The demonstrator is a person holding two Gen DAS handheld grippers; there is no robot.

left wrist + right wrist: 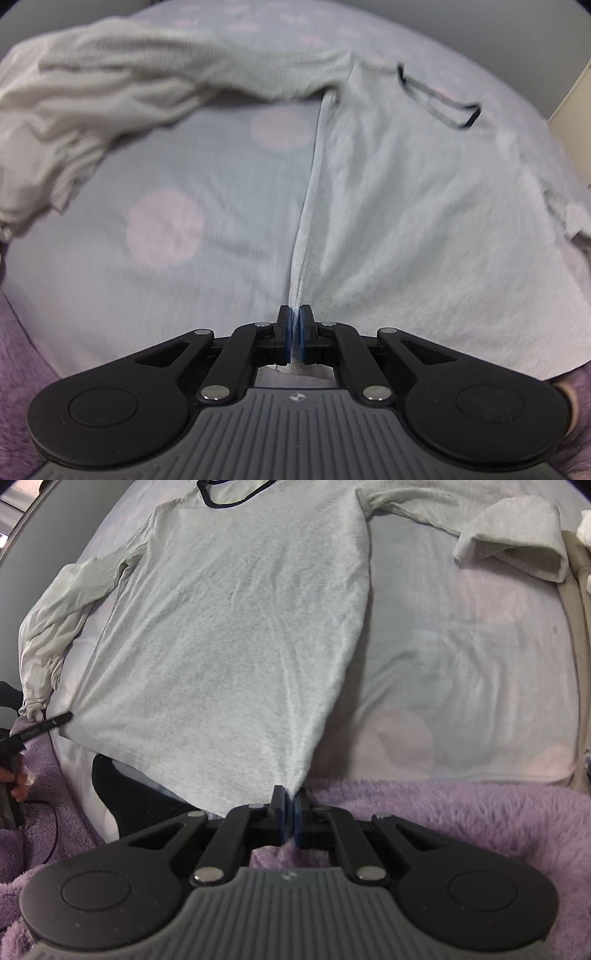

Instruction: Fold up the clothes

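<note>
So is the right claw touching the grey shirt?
Touching. In the right wrist view, the right claw is shut on the bottom corner of the grey shirt, and the fabric pulls into a point between its blue pads.

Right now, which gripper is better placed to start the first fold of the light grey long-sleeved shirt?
Neither clearly: left gripper and right gripper each pinch a hem corner of the light grey long-sleeved shirt, flat on the dotted sheet. Probably both lift together.

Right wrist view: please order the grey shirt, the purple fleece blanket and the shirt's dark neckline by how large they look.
1. grey shirt, largest.
2. purple fleece blanket; it lies nearer the camera and is partly hidden, so its rank is unsure.
3. dark neckline, smallest and cut off by the frame.
</note>
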